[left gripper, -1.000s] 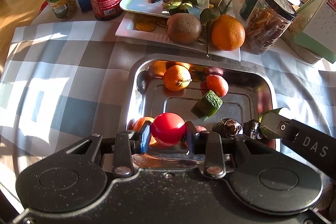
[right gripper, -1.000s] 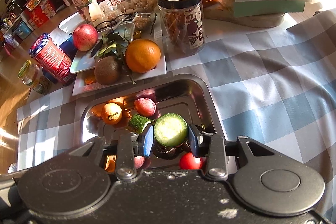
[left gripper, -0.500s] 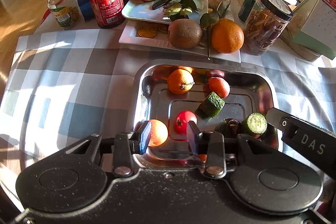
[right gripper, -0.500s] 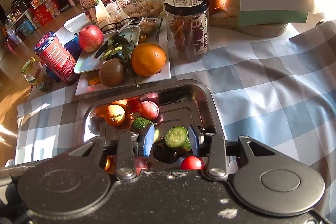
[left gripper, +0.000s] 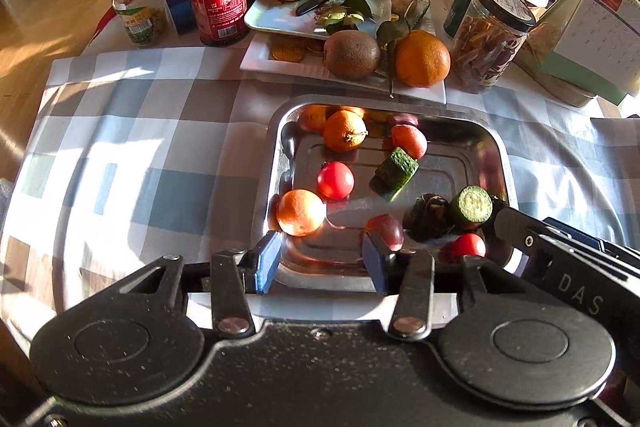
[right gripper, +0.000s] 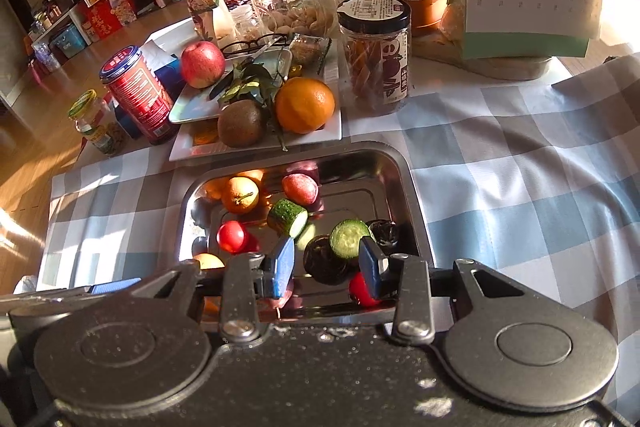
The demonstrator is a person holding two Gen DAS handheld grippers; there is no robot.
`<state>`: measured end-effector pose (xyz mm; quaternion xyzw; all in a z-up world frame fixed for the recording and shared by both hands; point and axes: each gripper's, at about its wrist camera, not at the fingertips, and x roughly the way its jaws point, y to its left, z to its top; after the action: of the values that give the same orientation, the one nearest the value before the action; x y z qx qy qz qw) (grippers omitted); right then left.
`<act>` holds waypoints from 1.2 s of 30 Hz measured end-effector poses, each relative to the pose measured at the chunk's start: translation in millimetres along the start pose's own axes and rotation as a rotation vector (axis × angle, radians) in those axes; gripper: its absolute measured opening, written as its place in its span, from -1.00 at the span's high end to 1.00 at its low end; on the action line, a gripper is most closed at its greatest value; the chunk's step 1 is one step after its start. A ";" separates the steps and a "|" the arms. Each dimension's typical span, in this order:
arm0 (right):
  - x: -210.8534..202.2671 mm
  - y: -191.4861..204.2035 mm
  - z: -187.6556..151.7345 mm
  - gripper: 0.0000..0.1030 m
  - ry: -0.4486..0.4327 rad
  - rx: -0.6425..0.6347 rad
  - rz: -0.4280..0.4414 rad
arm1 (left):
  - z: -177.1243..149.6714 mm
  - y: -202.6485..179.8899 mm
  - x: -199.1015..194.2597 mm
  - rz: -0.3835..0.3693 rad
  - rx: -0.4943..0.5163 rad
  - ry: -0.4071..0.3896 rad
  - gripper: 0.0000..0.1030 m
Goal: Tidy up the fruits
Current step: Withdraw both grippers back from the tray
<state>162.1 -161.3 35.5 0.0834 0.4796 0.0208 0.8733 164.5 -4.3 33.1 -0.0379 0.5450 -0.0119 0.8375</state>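
Both of your grippers hang empty over the near rim of the steel tray [left gripper: 505, 163]. The left gripper [left gripper: 322, 259] has its jaws apart with nothing between them, and the right gripper [right gripper: 326, 265] likewise stands with its jaws spread, holding nothing.

Most of the small produce already lies inside the tray. By its far wall sit a small orange [left gripper: 344, 131] and a pink fruit [left gripper: 409, 141]. Toward the tray's middle are a red tomato [left gripper: 335, 180] and a cucumber chunk [left gripper: 394, 173]. Near the tray's front you have another small orange [left gripper: 300, 213], a second cucumber piece [left gripper: 472, 207], a dark wrinkled fruit [left gripper: 430, 217] just beside it, a purplish fruit [left gripper: 386, 229] and a second small tomato [left gripper: 468, 246].

Just beyond the tray's far rim, the white plate [right gripper: 332, 135] carries a kiwi [right gripper: 241, 123] and a large orange [right gripper: 305, 105], and an apple [right gripper: 202, 63] rests on the dish behind it. If those belong with the rest, I judge that they are what remains; otherwise your sorting looks nearly finished.
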 end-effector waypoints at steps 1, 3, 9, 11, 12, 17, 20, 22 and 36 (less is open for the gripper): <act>-4.1 0.9 -3.0 0.25 -0.002 -0.012 -0.002 | -3.3 -0.2 -2.5 -0.001 0.004 -0.005 -0.04; -11.6 2.0 -8.4 0.25 -0.013 -0.038 -0.015 | -10.8 -1.4 -7.8 0.009 0.018 -0.018 -0.04; -28.4 -8.5 -24.9 0.25 -0.046 -0.021 -0.046 | -34.1 -3.5 -18.6 0.004 0.037 -0.038 -0.05; -32.3 -12.9 -32.8 0.25 -0.049 0.000 -0.039 | -41.5 -4.0 -20.2 0.005 0.043 -0.044 -0.05; -33.8 -13.2 -36.8 0.25 -0.053 -0.003 -0.043 | -44.7 -4.3 -20.8 0.007 0.047 -0.048 -0.05; -38.3 -12.8 -59.0 0.25 -0.066 -0.025 -0.045 | -65.0 -4.8 -24.8 0.013 0.076 -0.073 -0.05; -35.6 -12.5 -69.5 0.25 -0.050 -0.034 -0.044 | -76.0 -4.6 -25.3 0.021 0.099 -0.083 -0.05; -33.3 -10.6 -75.3 0.25 -0.044 -0.057 -0.052 | -80.9 -4.1 -24.8 0.025 0.105 -0.088 -0.05; -22.9 -10.6 -100.2 0.25 -0.018 -0.068 -0.054 | -93.0 1.8 -13.5 0.055 0.118 -0.113 -0.05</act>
<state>65.0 -161.8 0.1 0.0411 0.4729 0.0127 0.8801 74.0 -6.4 7.8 0.0258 0.4959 -0.0188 0.8678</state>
